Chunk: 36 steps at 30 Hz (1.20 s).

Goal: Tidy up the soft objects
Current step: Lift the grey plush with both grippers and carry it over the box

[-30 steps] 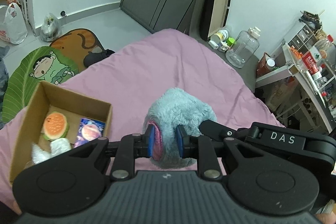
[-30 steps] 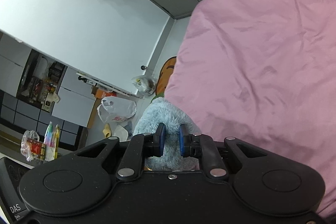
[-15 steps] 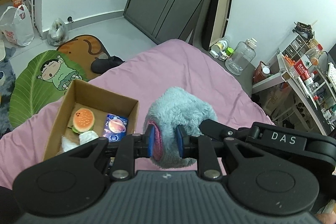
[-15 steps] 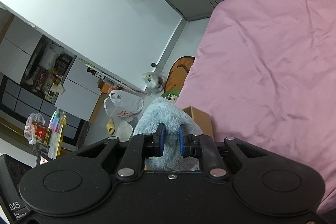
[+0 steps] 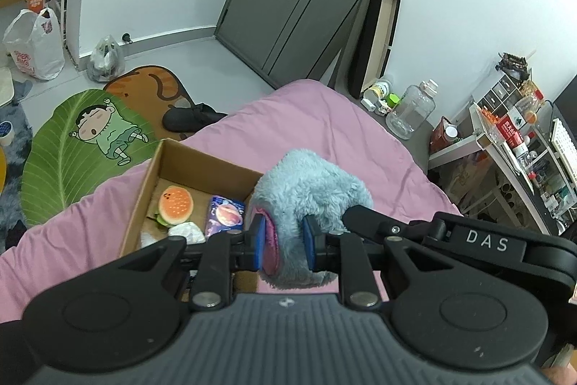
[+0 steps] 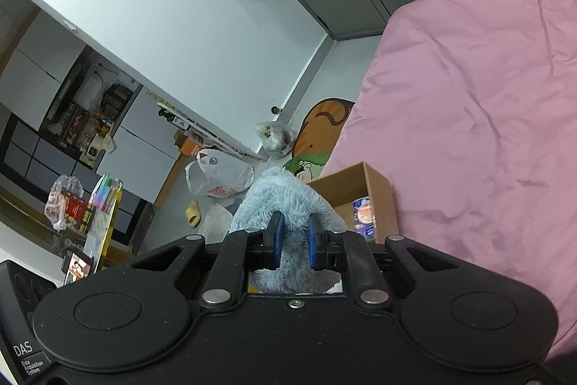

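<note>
A fluffy grey-blue plush toy [image 5: 310,190] with a pink patch hangs in the air over the pink bed, held from two sides. My left gripper [image 5: 283,242] is shut on its pink-edged part. My right gripper [image 6: 294,240] is shut on another fold of the plush toy [image 6: 285,201]. Just left of the toy stands an open cardboard box [image 5: 169,161] on the bed. In it lie a burger-shaped toy [image 5: 176,204], a blue planet-print pouch [image 5: 225,215] and a white soft item [image 5: 187,231]. From the right wrist, the cardboard box [image 6: 378,190] shows beyond the toy.
The pink bedspread [image 5: 324,125] runs to the right and back. On the floor lie a green leaf mat [image 5: 72,147], an orange cat mat [image 5: 151,89] and black shoes [image 5: 191,119]. A white shelf [image 5: 505,147] of bottles stands right of the bed, with a glass jar [image 5: 411,112] nearby.
Both grippers have carried the plush toy toward the cardboard box. The box has drifted rightward in the left wrist view and has come into the right wrist view.
</note>
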Each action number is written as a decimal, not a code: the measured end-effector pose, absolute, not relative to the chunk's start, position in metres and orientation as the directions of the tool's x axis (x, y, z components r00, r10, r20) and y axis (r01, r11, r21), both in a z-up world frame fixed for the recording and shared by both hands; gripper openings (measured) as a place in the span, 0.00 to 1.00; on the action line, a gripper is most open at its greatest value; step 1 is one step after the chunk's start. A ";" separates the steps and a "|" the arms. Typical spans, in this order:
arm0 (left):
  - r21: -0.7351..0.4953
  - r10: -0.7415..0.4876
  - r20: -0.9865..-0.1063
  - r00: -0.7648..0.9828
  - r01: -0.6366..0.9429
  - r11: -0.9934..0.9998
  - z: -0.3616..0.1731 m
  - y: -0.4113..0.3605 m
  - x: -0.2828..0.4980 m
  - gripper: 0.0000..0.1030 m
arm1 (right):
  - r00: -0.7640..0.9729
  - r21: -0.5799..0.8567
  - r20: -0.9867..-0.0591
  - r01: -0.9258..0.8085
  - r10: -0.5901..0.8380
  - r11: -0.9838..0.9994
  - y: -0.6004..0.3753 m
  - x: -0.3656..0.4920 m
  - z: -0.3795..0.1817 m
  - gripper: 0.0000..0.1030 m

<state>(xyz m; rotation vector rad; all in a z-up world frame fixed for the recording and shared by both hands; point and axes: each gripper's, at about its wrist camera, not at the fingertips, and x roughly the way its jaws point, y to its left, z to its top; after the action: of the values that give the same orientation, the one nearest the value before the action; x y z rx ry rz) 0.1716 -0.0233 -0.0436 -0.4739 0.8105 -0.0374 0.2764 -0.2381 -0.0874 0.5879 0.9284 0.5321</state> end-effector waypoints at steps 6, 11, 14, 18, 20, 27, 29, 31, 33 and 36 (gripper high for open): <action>-0.438 -0.223 -0.678 0.701 -0.141 0.888 -0.042 -0.008 0.161 0.20 | 0.500 0.651 -0.582 -0.185 0.641 0.736 -0.224 0.264 -0.081 0.14; -0.451 -0.242 -0.669 0.703 -0.126 0.884 -0.043 0.004 0.156 0.20 | 0.506 0.635 -0.588 -0.196 0.632 0.747 -0.214 0.258 -0.078 0.14; -0.455 -0.246 -0.669 0.702 -0.125 0.882 -0.044 0.011 0.154 0.20 | 0.506 0.629 -0.591 -0.198 0.628 0.752 -0.209 0.256 -0.079 0.14; -0.461 -0.252 -0.672 0.697 -0.127 0.878 -0.048 0.018 0.154 0.20 | 0.500 0.625 -0.600 -0.194 0.625 0.756 -0.203 0.255 -0.083 0.14; -0.464 -0.255 -0.674 0.693 -0.129 0.877 -0.050 0.021 0.154 0.20 | 0.495 0.622 -0.606 -0.192 0.622 0.759 -0.199 0.255 -0.085 0.14; -0.471 -0.261 -0.688 0.677 -0.142 0.871 -0.063 0.028 0.162 0.20 | 0.480 0.612 -0.627 -0.183 0.614 0.769 -0.191 0.261 -0.095 0.14; -0.473 -0.266 -0.693 0.670 -0.143 0.870 -0.067 0.029 0.165 0.20 | 0.475 0.610 -0.635 -0.176 0.610 0.772 -0.190 0.264 -0.098 0.14; -0.475 -0.272 -0.698 0.662 -0.144 0.868 -0.072 0.029 0.169 0.20 | 0.471 0.607 -0.642 -0.170 0.605 0.776 -0.190 0.267 -0.102 0.14; -0.476 -0.275 -0.707 0.651 -0.151 0.866 -0.078 0.029 0.174 0.20 | 0.467 0.603 -0.650 -0.165 0.600 0.781 -0.189 0.270 -0.106 0.14; -0.471 -0.273 -0.722 0.635 -0.163 0.867 -0.085 0.027 0.182 0.20 | 0.455 0.598 -0.664 -0.152 0.593 0.787 -0.189 0.275 -0.114 0.14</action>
<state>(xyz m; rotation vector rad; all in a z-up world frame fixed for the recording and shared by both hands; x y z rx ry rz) 0.1816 0.0272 -0.0854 -0.5363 0.8916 -0.0664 0.2747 -0.1891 -0.1142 0.4996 1.0006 0.4833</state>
